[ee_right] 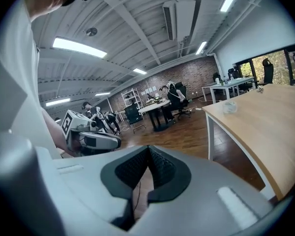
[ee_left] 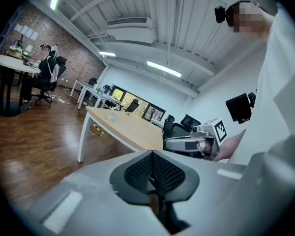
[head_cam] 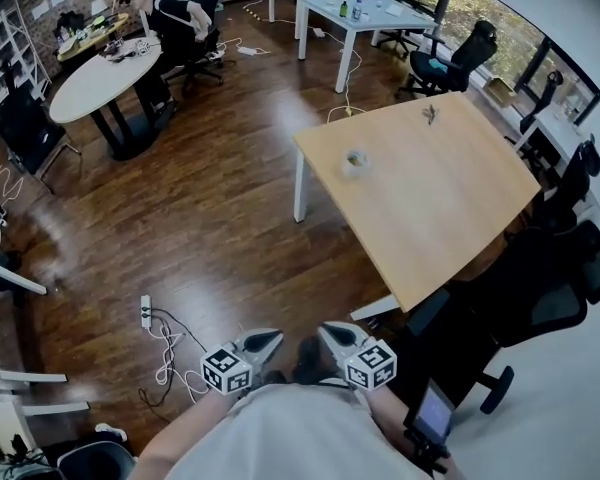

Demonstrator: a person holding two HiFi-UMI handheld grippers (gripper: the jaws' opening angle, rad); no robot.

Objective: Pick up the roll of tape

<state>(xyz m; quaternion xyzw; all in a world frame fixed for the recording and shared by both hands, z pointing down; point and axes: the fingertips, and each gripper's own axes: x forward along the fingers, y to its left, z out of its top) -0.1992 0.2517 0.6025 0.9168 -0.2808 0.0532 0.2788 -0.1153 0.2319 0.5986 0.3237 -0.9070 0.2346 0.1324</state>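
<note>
The roll of tape (head_cam: 355,160) is small and pale and lies near the far left corner of the light wooden table (head_cam: 430,208). It shows tiny on the tabletop in the left gripper view (ee_left: 113,117) and in the right gripper view (ee_right: 229,107). My left gripper (head_cam: 275,336) and right gripper (head_cam: 325,330) are held side by side close to my body, over the wooden floor and well short of the table. In their own views the left gripper (ee_left: 152,153) and the right gripper (ee_right: 148,149) both have their black pads pressed together with nothing between them.
Black office chairs (head_cam: 540,288) crowd the table's near right side. A white power strip with cables (head_cam: 146,311) lies on the floor to my left. A round white table (head_cam: 100,78) with seated people is at the far left. White desks (head_cam: 350,13) stand at the back.
</note>
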